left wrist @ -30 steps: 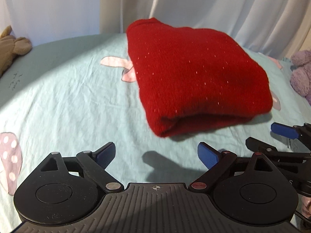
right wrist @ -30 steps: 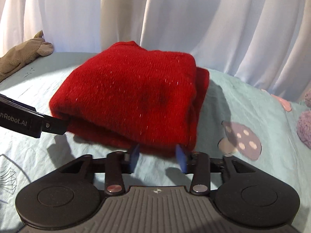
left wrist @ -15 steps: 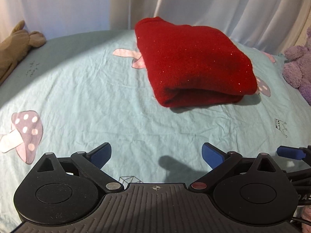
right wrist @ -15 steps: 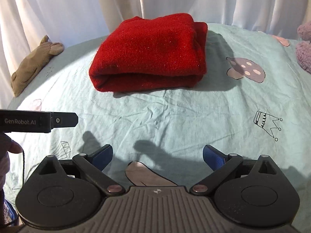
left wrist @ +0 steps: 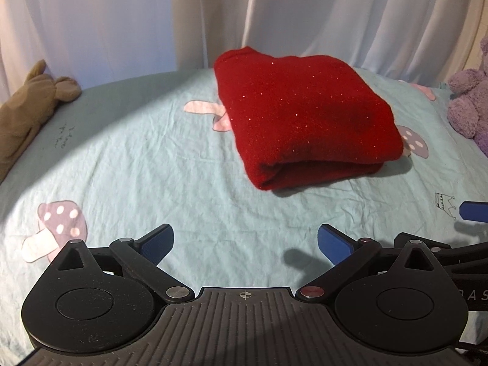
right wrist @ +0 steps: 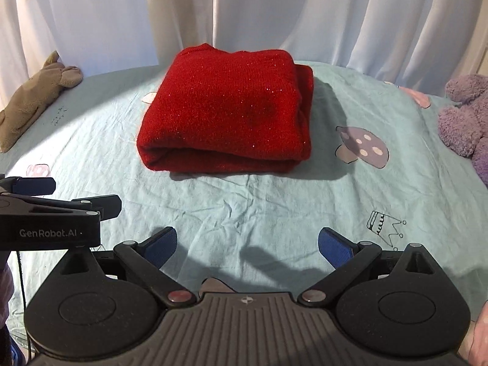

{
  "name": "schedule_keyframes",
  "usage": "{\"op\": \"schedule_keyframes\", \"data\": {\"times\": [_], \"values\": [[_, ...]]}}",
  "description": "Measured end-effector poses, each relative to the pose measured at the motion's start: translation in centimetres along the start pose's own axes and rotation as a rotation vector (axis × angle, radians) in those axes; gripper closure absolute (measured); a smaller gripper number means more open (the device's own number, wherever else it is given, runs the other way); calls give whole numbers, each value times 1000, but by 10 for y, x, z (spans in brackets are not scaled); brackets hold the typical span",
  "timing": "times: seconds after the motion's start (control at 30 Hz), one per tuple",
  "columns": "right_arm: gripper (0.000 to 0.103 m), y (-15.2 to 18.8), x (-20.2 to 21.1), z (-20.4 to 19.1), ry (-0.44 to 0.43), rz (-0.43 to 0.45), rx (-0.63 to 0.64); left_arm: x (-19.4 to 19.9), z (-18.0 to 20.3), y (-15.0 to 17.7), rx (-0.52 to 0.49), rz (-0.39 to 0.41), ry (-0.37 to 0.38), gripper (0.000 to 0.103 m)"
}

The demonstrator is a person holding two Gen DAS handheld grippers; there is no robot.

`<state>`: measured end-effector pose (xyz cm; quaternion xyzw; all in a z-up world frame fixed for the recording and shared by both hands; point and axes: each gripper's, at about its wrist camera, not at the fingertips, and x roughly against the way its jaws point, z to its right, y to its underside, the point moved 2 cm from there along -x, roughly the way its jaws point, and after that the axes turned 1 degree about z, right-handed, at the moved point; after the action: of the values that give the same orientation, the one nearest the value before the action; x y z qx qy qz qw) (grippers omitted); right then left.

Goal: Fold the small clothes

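a: what lies on the bed besides the work?
b: a pale teal bedsheet printed with mushrooms and a small crown, creased in front
a: and at the edges?
b: a tan plush toy lies at the far left, a purple plush toy at the far right, well apart; white curtains hang behind the bed

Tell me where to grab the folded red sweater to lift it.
Pinch the red sweater at its rounded near fold, coming in low from the front. That thick edge faces both open grippers, left gripper and right gripper, so all layers are probably caught together.
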<state>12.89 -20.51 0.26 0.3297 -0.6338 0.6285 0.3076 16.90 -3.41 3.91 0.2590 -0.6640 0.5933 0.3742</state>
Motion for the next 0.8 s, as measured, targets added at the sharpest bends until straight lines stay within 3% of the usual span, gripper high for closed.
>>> {"op": "schedule_keyframes", "data": {"times": [0.8], "values": [[4,-12,3,0,85,28,20,-3,-2,-3,10,-4,9,0]]}}
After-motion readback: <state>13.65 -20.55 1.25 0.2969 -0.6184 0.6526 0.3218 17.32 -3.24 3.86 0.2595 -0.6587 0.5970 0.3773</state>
